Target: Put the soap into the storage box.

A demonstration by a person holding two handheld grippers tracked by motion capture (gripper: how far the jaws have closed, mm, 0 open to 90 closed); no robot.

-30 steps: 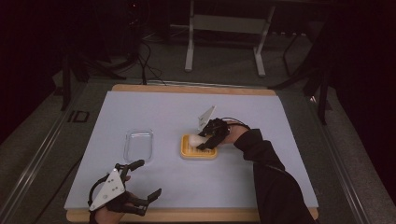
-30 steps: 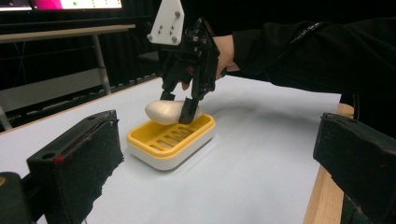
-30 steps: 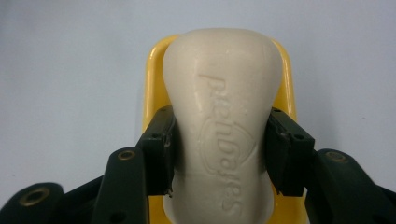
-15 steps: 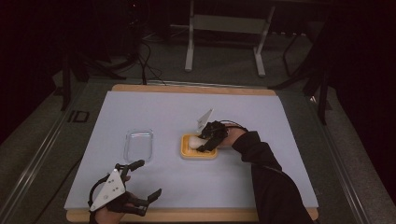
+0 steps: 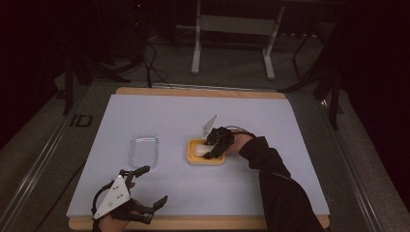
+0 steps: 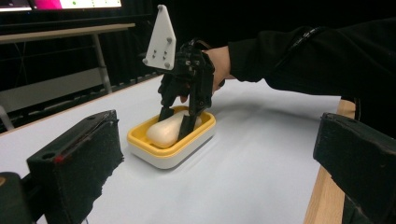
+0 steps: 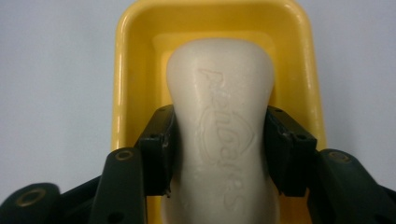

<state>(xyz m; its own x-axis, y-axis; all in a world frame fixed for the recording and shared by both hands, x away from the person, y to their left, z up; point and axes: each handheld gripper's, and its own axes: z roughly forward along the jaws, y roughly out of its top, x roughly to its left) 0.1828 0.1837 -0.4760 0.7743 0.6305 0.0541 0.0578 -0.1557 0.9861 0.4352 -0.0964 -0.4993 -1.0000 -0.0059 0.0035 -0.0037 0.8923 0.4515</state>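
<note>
Right gripper [image 7: 219,154] pinching the soap bar [image 7: 223,126] in its yellow dish [image 7: 126,79].

We saw the bar lying in the dish near the middle of the bench [image 5: 159,111], the right gripper's jaws pressed against its two sides. We held the left gripper [image 5: 145,186] spread and empty at the near edge, and a clear lid [image 5: 143,150] lay left of the dish, well apart.

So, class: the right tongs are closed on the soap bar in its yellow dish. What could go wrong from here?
1. The right tongs pinch the soap bar at its narrow waist; its smooth sides may slip.
2. The yellow dish could lift or slide along.
3. The clear lid lies close by and may be knocked.
</note>
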